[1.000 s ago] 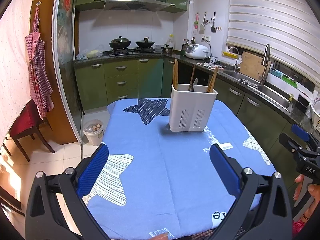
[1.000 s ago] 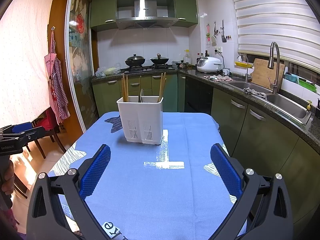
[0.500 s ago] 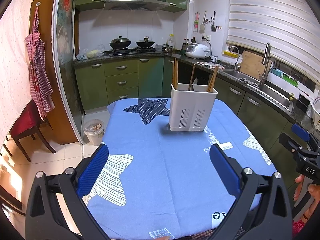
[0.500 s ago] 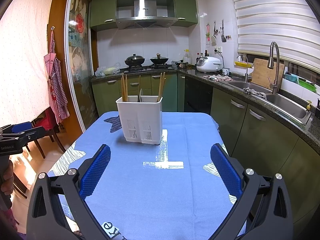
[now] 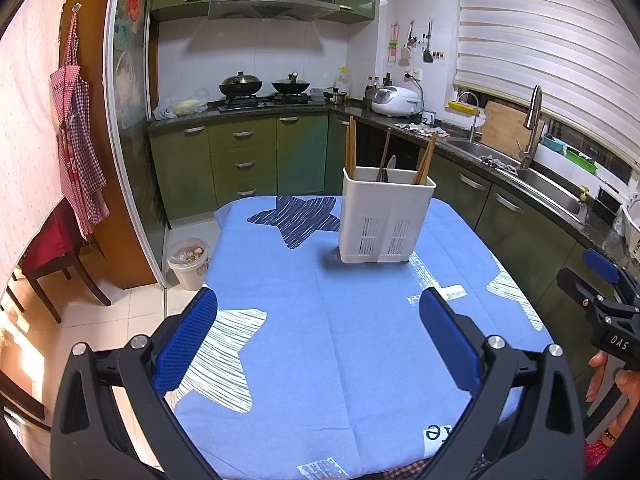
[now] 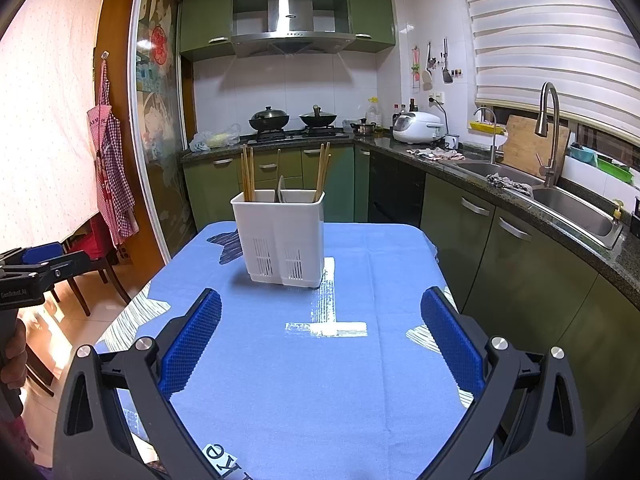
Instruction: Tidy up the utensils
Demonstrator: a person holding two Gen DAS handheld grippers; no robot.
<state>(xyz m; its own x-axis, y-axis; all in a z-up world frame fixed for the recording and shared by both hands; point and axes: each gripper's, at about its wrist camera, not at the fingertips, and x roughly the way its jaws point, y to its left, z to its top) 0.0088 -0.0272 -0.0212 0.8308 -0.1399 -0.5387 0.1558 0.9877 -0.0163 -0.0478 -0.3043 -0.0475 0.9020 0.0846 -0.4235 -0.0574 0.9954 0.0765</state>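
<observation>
Both grippers, left & right, gaped empty; clumsy reach w/ either could topple caddy, spilling chopsticks.

- "DAS" stands in white letters on the black body of the right gripper, seen at the edge of the left wrist view.
- "GenRobot.AI" stands in small pale letters on the black body of the left gripper, seen in the right wrist view.
- The blue tablecloth carries printed letters reading "ke" upside down at its near edge; the rest is cut off.
</observation>
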